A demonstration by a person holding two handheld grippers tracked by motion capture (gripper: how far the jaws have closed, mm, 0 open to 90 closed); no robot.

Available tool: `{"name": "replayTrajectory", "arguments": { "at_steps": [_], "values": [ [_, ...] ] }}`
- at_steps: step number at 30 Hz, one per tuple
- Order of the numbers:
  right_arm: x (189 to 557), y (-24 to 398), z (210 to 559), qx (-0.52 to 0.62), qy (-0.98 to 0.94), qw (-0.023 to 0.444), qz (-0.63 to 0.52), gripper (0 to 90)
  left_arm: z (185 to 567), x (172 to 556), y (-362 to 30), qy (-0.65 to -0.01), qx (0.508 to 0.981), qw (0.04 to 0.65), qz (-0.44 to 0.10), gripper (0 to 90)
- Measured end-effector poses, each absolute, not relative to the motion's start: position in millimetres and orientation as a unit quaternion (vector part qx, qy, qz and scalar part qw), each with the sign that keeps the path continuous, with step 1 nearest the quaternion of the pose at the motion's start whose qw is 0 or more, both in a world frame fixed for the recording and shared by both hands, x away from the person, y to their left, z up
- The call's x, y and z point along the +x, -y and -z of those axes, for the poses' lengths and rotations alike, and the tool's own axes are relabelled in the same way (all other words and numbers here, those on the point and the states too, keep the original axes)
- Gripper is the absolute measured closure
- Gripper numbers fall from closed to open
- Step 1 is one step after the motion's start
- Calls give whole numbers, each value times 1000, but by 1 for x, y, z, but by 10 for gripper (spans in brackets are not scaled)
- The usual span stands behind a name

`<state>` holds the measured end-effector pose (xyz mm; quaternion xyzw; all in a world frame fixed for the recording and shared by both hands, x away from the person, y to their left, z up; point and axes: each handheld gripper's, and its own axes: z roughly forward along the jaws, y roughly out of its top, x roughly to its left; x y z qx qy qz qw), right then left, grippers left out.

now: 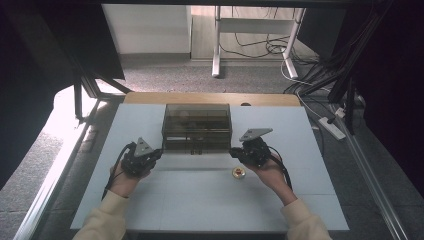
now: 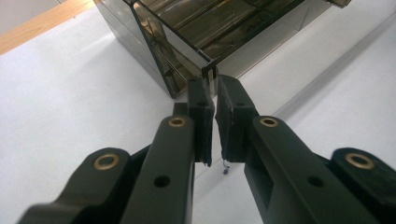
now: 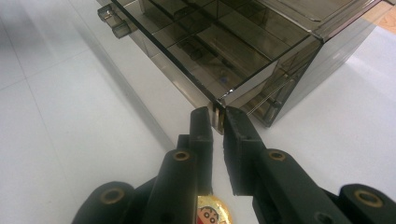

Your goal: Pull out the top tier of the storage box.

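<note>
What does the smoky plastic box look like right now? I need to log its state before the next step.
The box is dark, see-through, plastic-looking and rectangular, with inner dividers showing through its flat lid. It sits level at the middle of the white table, toward the far edge. Small tabs jut from its front corners: the left gripper is shut on the left one, the right gripper on the right one. Another tab pair shows along the front. A small round badge lies apart, nearer the person.

Dim high view, daylight glare at left; close views bright, soft-focused.
</note>
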<state>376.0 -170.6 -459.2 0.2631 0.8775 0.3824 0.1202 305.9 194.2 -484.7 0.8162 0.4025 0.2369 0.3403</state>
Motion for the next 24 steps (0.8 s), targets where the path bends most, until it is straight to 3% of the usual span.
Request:
{"name": "replayTrajectory", "arguments": {
  "at_steps": [24],
  "values": [
    [369, 172, 459, 256, -883, 115, -378, 817, 485, 297, -193, -398, 819, 337, -238, 834]
  ]
}}
